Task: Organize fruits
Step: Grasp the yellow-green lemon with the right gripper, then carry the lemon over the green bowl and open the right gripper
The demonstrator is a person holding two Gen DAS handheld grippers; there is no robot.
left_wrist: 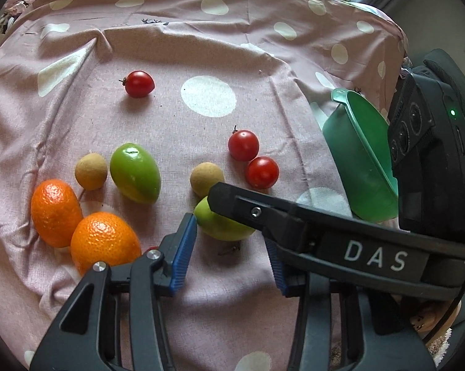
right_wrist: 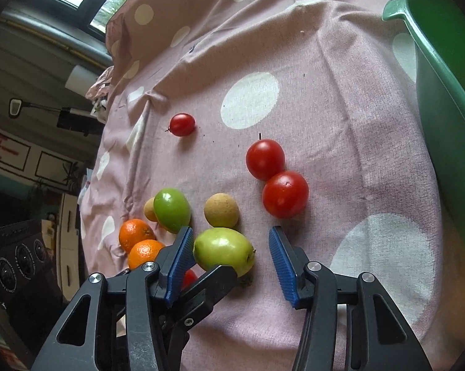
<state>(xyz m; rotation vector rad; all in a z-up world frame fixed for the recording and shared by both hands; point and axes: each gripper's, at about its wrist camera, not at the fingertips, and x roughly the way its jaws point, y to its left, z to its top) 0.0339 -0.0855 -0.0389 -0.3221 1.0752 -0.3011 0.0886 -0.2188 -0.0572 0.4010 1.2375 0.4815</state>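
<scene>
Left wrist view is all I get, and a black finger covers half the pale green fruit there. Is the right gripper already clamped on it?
Observer: No. In the right wrist view the right gripper stands open around the pale green fruit, and the pad nearer the green bowl is clear of the skin.
Operator: And the other pad?
Observer: The other pad sits right at the fruit's edge. I cannot tell whether it touches.
</scene>
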